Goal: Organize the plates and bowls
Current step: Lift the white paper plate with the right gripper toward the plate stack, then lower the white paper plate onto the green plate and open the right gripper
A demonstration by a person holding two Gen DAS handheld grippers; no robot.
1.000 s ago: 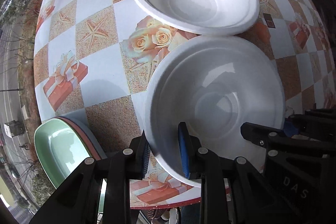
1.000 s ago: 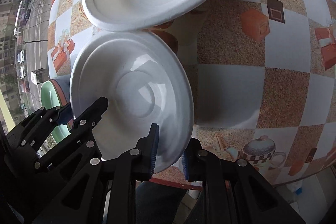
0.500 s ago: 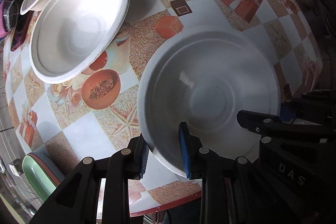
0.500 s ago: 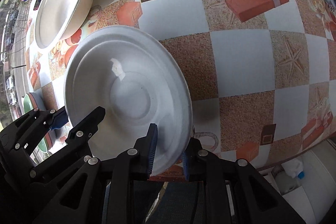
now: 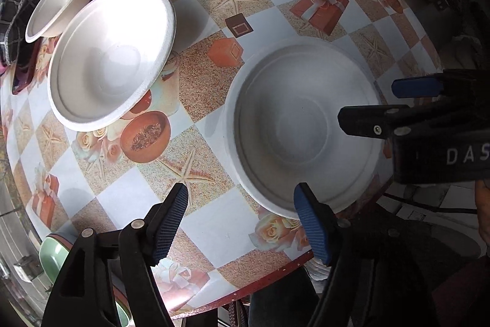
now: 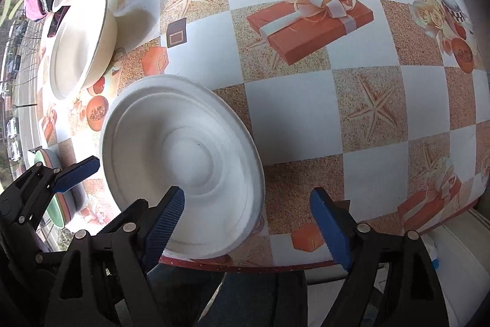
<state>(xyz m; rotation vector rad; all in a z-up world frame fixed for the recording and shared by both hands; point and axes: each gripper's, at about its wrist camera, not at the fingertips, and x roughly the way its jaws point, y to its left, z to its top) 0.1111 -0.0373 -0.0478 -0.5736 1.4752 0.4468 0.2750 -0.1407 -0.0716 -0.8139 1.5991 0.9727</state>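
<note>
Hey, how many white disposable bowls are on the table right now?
3. One white foam bowl sits at the near table edge, a second lies farther left, and a smaller third sits behind it by the far edge. Others may be out of view.

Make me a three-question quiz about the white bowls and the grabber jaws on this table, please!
1. Where is the nearest white foam bowl?
A. near the table's front edge
B. stacked inside another bowl
C. on the floor

2. How many white bowls are on the patterned tablecloth?
A. one
B. three
C. six

3. How do the jaws of the right gripper stand?
A. shut on the bowl
B. wide open
C. out of sight

Answers:
1. A: it sits alone just behind the red table rim.
2. B: beyond it stand a second white bowl and a smaller white bowl.
3. B: both blue pads are spread apart, gripping nothing; the left gripper is open too.
</note>
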